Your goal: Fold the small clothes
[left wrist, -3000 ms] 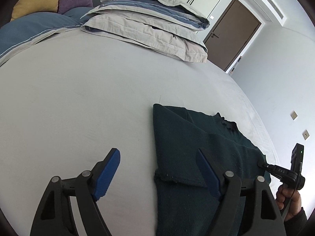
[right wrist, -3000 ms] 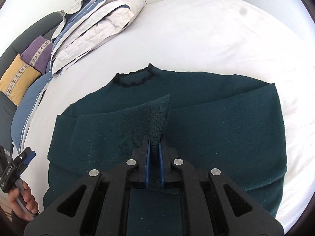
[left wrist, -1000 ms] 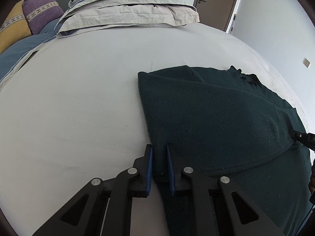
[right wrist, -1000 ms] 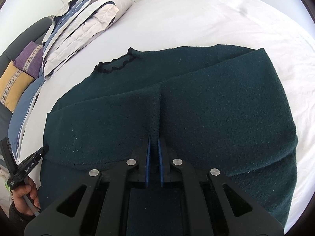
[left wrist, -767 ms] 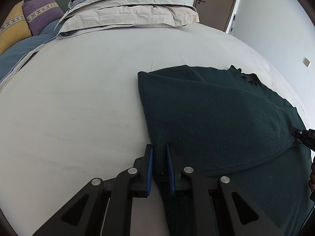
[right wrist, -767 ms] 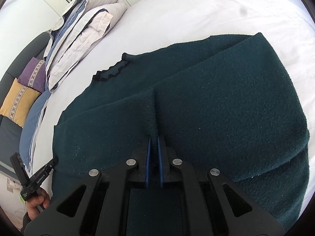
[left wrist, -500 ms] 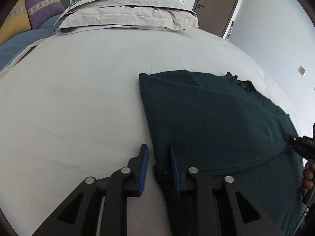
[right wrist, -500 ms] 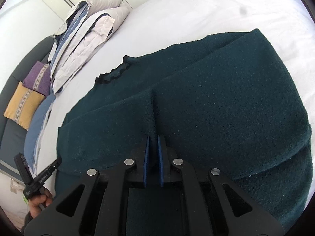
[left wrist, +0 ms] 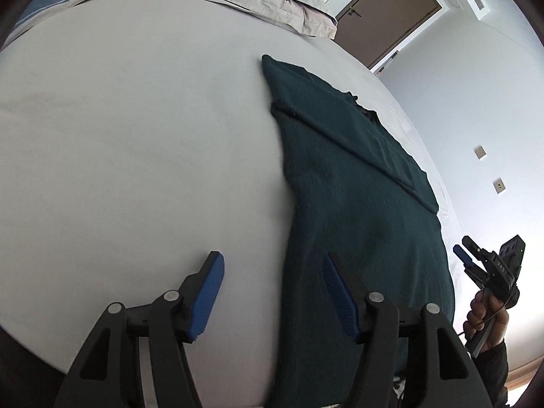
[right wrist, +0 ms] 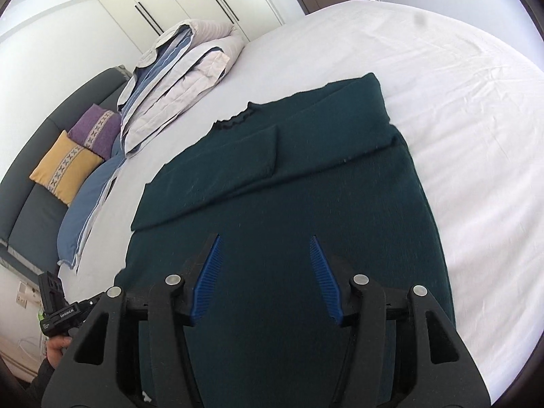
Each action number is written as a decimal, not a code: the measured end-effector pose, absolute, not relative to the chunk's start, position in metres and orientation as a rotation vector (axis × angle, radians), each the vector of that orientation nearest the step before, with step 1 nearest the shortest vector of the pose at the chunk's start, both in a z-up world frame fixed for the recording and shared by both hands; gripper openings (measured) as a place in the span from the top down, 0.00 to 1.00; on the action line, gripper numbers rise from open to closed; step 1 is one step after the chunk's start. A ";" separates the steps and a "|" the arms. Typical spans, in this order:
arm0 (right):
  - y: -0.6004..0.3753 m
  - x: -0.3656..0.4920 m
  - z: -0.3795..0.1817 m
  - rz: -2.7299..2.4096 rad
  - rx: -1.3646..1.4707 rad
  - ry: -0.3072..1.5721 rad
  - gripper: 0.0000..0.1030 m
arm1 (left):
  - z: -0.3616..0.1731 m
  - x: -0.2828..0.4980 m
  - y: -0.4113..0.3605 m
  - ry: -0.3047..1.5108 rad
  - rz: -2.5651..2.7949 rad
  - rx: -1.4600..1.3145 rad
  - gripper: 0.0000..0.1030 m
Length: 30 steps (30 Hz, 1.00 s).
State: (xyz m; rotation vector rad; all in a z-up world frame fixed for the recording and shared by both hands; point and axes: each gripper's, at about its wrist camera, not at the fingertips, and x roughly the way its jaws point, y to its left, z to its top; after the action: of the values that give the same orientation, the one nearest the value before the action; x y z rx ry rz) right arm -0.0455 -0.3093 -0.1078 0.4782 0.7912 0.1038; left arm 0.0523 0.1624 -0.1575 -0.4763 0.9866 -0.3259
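Dark green sweater flat on the bed, sleeves folded in, long axis running away from both tools; left tool and right tool just opened, spread, empty, at hem end.

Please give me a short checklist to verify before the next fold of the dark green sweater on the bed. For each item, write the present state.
1. Left gripper released: ok. Its jaws have just been opening; the sweater's edge lies below them, not pinched.
2. Right gripper released: ok. Jaws just opened, above the cloth, nothing between the pads.
3. Dark green sweater lies flat on the white bed sheet: ok.
4. Sleeves folded in across the body: ok, both lie over the chest below the collar.
5. Bottom hem straight: cannot tell, the grippers hide it.
6. Stacked duvet apart from the sweater: ok.
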 end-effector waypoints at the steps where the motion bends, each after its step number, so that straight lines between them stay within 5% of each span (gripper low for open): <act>1: -0.308 -0.058 -0.109 0.115 0.481 0.798 0.50 | -0.156 0.043 0.162 0.993 -0.339 -0.484 0.38; 19: -0.352 -0.198 -0.138 0.066 0.564 0.875 0.50 | -0.194 -0.020 0.138 1.155 -0.461 -0.502 0.47; 27: -0.381 -0.220 -0.136 0.001 0.574 0.924 0.50 | -0.202 -0.024 0.157 1.156 -0.479 -0.579 0.61; 30: -0.394 -0.230 -0.137 -0.010 0.598 0.930 0.50 | -0.207 -0.024 0.157 1.181 -0.496 -0.596 0.76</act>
State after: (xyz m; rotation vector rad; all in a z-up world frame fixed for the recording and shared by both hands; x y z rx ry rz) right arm -0.2298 -0.3941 -0.1372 0.5977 0.9303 -0.0102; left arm -0.0244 0.1575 -0.2065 -0.5959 1.1807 -0.4960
